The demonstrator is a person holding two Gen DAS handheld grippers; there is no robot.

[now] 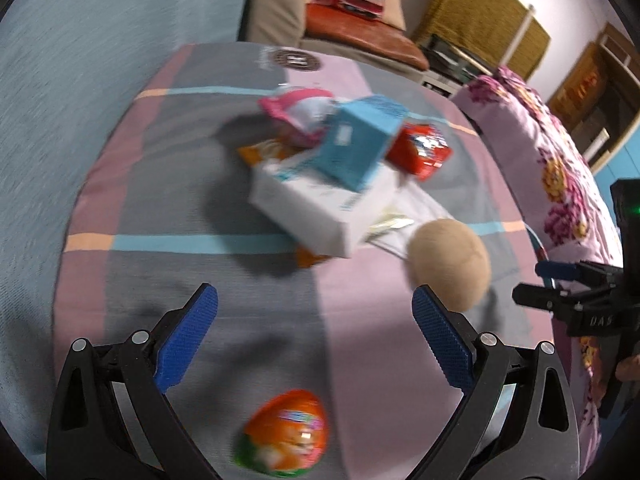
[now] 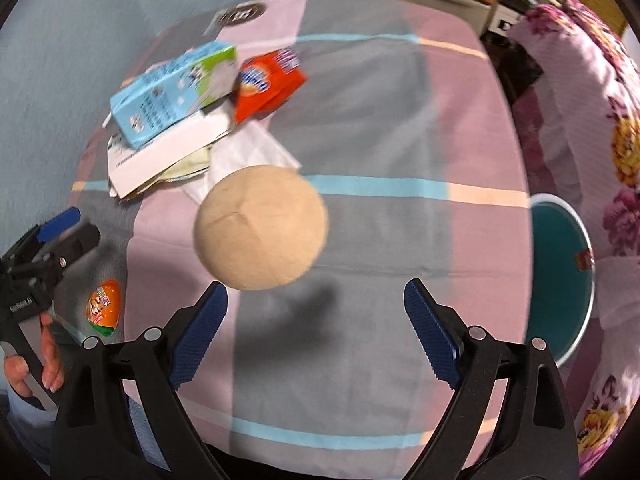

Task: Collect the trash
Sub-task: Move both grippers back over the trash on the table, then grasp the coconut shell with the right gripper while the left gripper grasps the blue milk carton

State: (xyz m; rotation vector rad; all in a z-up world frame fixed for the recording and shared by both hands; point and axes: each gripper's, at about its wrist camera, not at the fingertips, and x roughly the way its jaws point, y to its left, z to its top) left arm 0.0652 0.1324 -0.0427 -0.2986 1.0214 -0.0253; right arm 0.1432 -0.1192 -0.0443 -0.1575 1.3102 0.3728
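Now, in your left wrist view, the left hand-held gripper (image 1: 316, 344) stands wide open and empty; the orange egg-shaped wrapper (image 1: 286, 432) lies low in the frame, the heap of cartons (image 1: 320, 184) at centre. From the right wrist view, the right hand-held gripper (image 2: 316, 332) gapes empty below the tan ball (image 2: 260, 226); it looks light and soft, so take it across the middle. The teal bin (image 2: 560, 276) sits at right.

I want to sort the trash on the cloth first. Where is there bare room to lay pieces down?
Most free: the striped cloth right of the beige ball, up to the teal bin. Also free: the near strip between the ball and the orange egg. Crowded: the far left, where the blue carton, white box and red packet pile together.
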